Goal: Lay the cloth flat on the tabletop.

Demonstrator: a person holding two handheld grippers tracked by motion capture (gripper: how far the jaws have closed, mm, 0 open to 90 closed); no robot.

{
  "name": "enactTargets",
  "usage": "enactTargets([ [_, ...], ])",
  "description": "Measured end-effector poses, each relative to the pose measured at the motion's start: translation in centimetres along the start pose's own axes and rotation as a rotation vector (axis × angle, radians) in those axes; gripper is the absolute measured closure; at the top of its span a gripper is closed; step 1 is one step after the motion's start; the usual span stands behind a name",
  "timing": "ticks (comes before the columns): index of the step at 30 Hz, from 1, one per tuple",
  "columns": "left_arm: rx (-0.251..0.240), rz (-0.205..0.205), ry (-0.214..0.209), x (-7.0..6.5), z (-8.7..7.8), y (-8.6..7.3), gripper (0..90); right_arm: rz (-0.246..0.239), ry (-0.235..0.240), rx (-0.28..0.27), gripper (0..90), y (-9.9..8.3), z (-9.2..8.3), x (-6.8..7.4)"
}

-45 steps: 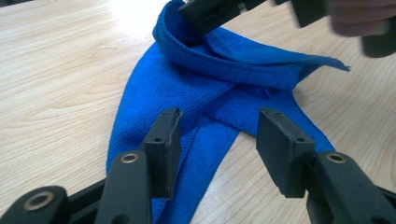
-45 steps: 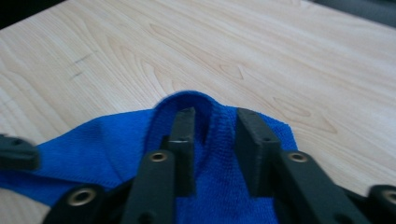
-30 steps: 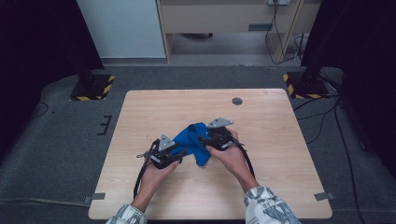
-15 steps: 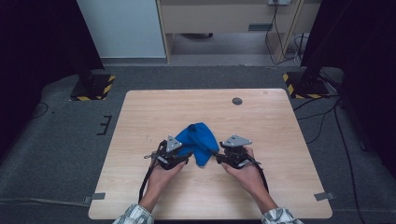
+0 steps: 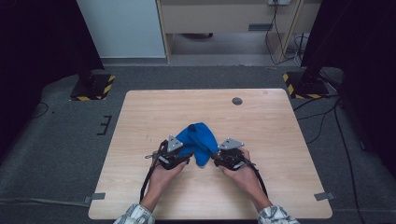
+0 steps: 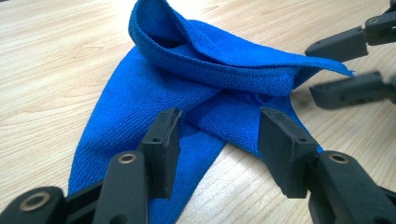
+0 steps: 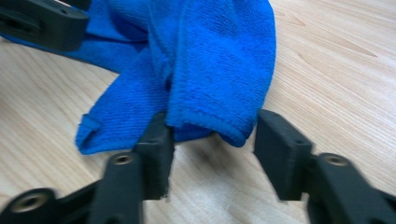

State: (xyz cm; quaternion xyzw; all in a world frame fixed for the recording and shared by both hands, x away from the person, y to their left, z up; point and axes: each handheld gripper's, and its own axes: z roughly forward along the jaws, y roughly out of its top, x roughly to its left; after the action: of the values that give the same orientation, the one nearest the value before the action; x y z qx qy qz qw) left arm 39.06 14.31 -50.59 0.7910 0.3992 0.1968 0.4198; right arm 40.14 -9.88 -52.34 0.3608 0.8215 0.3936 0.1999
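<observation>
One blue cloth (image 5: pixel 198 142), bunched and folded over itself, lying on the wooden table (image 5: pixel 280 135) a little nearer the person's edge than the middle, between the two grippers. Long axis running roughly from the far side toward the near side in the high view, rounded hump at the far end, loose corners trailing near. In the left gripper view, a thick folded hem arching across the top of the cloth (image 6: pixel 196 88), a flat tail spreading down toward the jaws. Left gripper (image 5: pixel 180 156) touching the cloth's left edge, jaws about half apart with the tail lying between them, pads not pressing. Right gripper (image 5: pixel 219 158) at the cloth's right edge, jaws just narrowing, a hanging fold of cloth (image 7: pixel 210 79) between them, one pad touching it, the other short of it. Two hands, two grippers, one small dark round disc (image 5: pixel 237 101) set in the table near its far edge, well apart from the cloth.
</observation>
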Motion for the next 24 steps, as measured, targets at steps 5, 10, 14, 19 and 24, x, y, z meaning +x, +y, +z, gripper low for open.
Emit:
enactTargets([
  [5, -0.005, 0.001, -0.001, -0.1, -0.1, 0.1, 48.5, 0.026, -0.017, -0.028, 73.9, 0.4, -0.4, -0.7],
  [10, -0.005, 0.007, -0.007, -0.5, 0.2, 0.3, 48.6, 0.037, -0.007, -0.060, 85.3, 1.2, -1.2, -1.0],
  [14, -0.009, 0.011, -0.012, -0.9, 0.4, 0.4, 48.6, 0.055, 0.003, -0.079, 89.3, 1.6, -1.5, -1.2],
  [19, -0.012, 0.013, -0.012, -1.2, 0.5, 0.5, 48.4, 0.075, 0.033, -0.094, 89.6, 2.2, -2.2, -1.1],
  [24, -0.019, 0.010, -0.015, -1.6, 0.9, 0.7, 47.2, 0.072, 0.043, -0.088, 89.6, 2.6, -2.4, -0.8],
])
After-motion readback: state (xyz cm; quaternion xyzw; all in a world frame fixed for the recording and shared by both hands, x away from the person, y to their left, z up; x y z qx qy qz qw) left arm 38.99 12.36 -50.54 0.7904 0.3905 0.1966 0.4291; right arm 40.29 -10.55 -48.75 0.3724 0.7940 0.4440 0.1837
